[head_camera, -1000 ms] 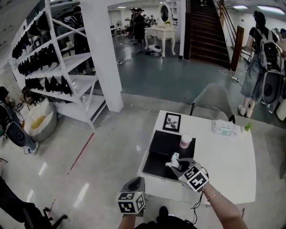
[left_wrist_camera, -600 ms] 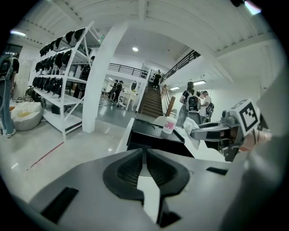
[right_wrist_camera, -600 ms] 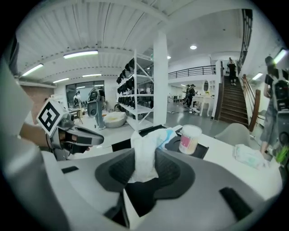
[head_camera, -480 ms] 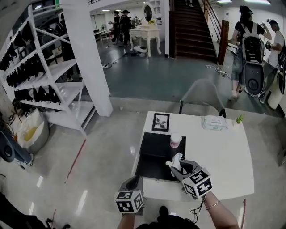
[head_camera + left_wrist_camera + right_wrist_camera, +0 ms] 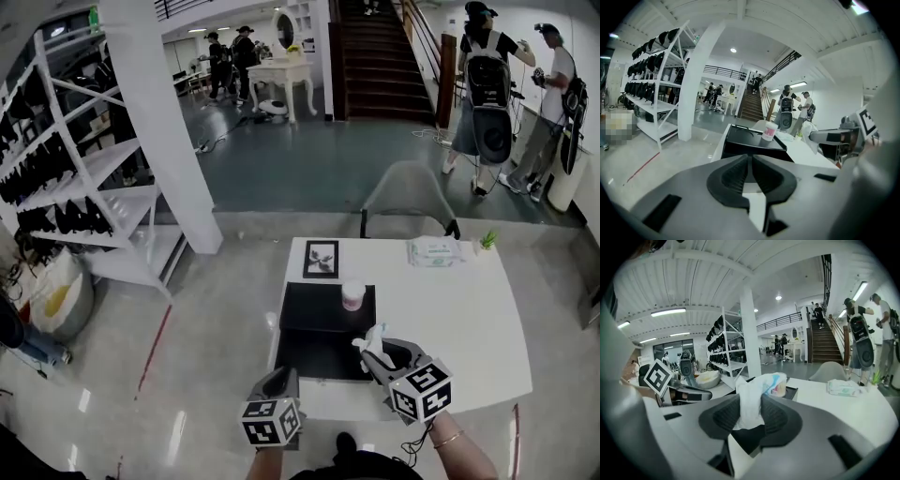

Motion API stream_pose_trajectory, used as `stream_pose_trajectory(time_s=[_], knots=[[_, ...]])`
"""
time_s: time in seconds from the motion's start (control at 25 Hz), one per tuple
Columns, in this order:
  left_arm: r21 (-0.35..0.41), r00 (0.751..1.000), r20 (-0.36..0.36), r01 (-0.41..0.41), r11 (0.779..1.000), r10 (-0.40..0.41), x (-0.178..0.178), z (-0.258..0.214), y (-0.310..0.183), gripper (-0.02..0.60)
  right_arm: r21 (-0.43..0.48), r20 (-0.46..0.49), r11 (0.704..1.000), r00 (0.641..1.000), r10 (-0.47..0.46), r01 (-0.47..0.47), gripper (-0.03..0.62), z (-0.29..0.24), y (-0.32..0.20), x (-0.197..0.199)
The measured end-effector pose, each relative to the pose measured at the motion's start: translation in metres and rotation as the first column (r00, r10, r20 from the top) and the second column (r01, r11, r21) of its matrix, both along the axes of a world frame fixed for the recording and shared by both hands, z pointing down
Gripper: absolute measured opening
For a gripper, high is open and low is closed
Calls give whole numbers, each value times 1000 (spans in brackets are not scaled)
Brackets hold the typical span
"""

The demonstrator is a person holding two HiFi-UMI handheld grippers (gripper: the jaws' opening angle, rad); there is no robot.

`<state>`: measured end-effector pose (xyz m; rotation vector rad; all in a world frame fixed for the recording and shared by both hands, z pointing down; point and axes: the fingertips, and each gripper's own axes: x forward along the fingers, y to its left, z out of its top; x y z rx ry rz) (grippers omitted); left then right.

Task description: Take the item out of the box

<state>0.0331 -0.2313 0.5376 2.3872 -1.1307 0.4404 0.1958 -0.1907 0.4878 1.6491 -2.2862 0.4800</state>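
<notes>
A: Near end first. Left tongs (image 5: 750, 158)?
B: Pressed together with nothing between them, off the near edge of the counter (image 5: 450, 319).
A: Right tongs (image 5: 751, 401)?
B: Clamped on the lower end of the packet (image 5: 757, 385). It is held over the near right corner of the black box (image 5: 323, 323), short of the pink cup (image 5: 353, 296).
A: Handling?
B: Judged light, soft, crinkly film, since the free end flops past the pads. Probably slippery. Grip across a bunched fold, not the loose top.
</notes>
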Motion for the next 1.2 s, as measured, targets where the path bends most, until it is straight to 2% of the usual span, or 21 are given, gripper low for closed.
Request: stream_pose_trajectory(time_s=[0.6,1.2], knots=[[4,997,-4,-80,997,80,28,2,5,32,0,90,986,982,167,-168,130,9,38,26],[1,996,-4,-89,996,89,28,1,15,31,5,108,971,966,235,-237,130,13,61,28]])
